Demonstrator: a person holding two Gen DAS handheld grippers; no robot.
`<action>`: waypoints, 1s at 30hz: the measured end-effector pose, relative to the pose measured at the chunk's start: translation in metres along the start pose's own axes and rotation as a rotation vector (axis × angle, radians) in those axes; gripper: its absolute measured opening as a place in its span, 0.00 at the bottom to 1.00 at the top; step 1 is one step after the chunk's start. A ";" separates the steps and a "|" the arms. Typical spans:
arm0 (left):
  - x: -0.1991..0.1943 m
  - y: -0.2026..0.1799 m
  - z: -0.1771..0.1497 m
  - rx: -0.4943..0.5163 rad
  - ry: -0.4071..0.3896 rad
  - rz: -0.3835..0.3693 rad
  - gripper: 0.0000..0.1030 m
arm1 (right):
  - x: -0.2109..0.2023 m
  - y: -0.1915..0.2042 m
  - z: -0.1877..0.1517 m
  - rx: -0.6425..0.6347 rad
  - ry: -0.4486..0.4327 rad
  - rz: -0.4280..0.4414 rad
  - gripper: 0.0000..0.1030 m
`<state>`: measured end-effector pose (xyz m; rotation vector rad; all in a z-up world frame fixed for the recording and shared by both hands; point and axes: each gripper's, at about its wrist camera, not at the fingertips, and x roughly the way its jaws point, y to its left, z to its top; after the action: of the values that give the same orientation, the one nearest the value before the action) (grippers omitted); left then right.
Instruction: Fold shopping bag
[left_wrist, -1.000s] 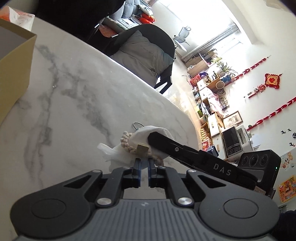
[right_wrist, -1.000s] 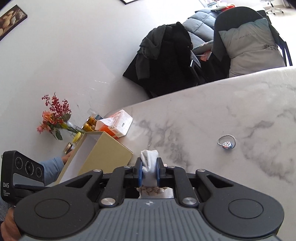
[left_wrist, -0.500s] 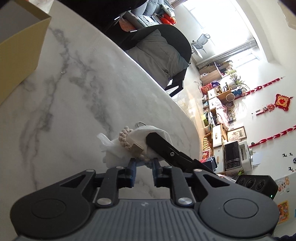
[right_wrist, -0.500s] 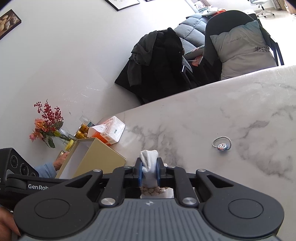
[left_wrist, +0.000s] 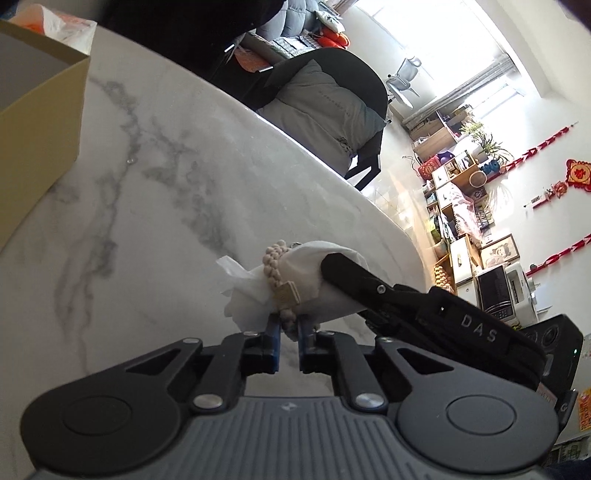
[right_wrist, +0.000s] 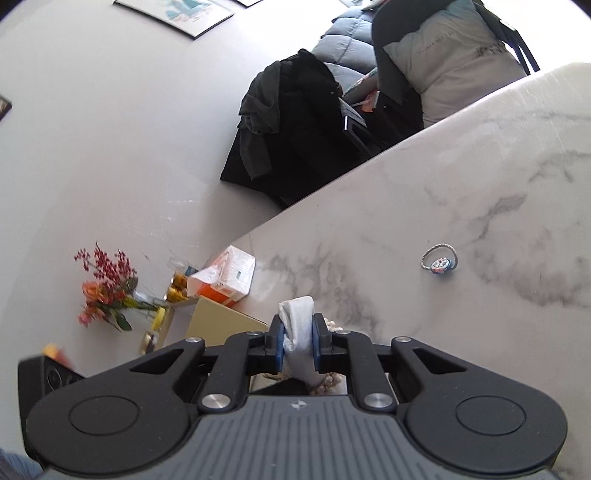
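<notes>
Your left fingers (left_wrist: 289, 334) have just been closing and now pinch the beaded band (left_wrist: 277, 275) that rings the rolled white shopping bag (left_wrist: 295, 282), a loop of it caught between the blue pads. That grip looks meant to pull the band along the roll, or to settle it so the bundle cannot spring open. Your right fingers (right_wrist: 297, 345) are clamped on the other end of the bag, seen from their own camera as a white stub standing up between the pads; from the left they come in as a black arm laid over the roll. Held that way, the right hand serves as the anchor while the left works the band. The bundle hangs just above the marble table (left_wrist: 155, 206), near its edge. Well off lie a small ring charm (right_wrist: 439, 261), a tan box (left_wrist: 40, 122) and a tissue pack (right_wrist: 225, 277), none in your way.
</notes>
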<state>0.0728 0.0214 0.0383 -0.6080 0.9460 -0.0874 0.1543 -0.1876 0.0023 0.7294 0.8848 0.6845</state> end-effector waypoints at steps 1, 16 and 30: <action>0.000 -0.001 -0.001 0.015 0.001 0.008 0.06 | 0.000 0.000 0.000 0.005 0.005 0.000 0.15; -0.009 -0.015 -0.009 0.381 0.034 0.176 0.32 | 0.021 -0.042 0.003 0.292 0.161 0.049 0.16; 0.026 -0.018 -0.020 0.857 0.151 0.205 0.55 | 0.074 -0.052 0.031 0.197 0.534 -0.049 0.49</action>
<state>0.0759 -0.0110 0.0196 0.2904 1.0046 -0.3379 0.2267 -0.1679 -0.0574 0.7059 1.4703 0.7695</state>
